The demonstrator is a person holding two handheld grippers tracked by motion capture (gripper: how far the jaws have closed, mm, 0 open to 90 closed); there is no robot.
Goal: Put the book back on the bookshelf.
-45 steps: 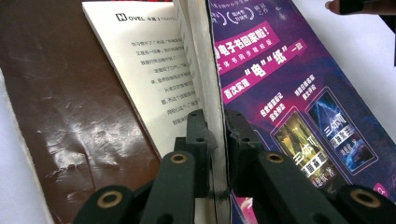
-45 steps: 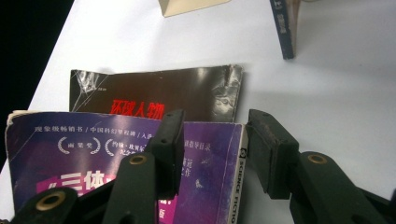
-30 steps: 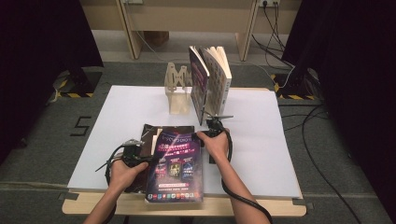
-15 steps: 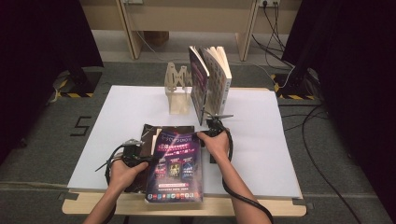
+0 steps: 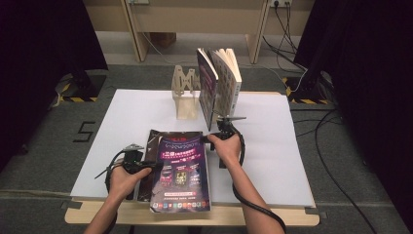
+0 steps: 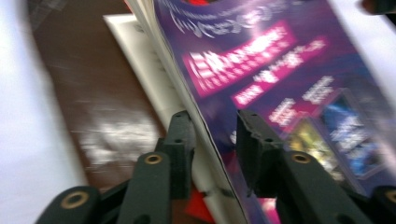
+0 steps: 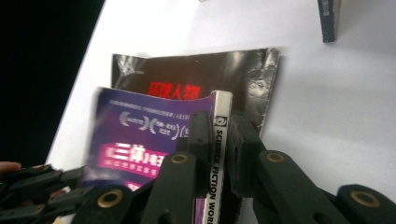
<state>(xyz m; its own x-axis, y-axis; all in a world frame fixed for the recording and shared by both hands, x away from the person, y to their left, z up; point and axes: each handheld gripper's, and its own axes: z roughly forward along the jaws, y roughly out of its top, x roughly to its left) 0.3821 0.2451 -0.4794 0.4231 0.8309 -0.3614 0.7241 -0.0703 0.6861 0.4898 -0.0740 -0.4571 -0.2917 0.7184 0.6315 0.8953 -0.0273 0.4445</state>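
While the purple magazine (image 5: 181, 173) is lying on the table's (image 5: 272, 146) near edge, the right gripper (image 7: 218, 135) is clamping its spine, jaws just closing; the left gripper's (image 6: 210, 135) jaws are opening around its edge.

Ahead of the right hand-held gripper (image 5: 210, 139), two upright books (image 5: 220, 83) and a wooden rack (image 5: 186, 95) stand near, blocking a straight push forward. To its right the white counter (image 5: 272, 146) lies bare to the edge. Between it and the left hand-held gripper (image 5: 155, 165) the purple magazine (image 5: 182, 170) on a dark book (image 5: 148, 161) covers the surface. Left of that gripper, bare counter again.
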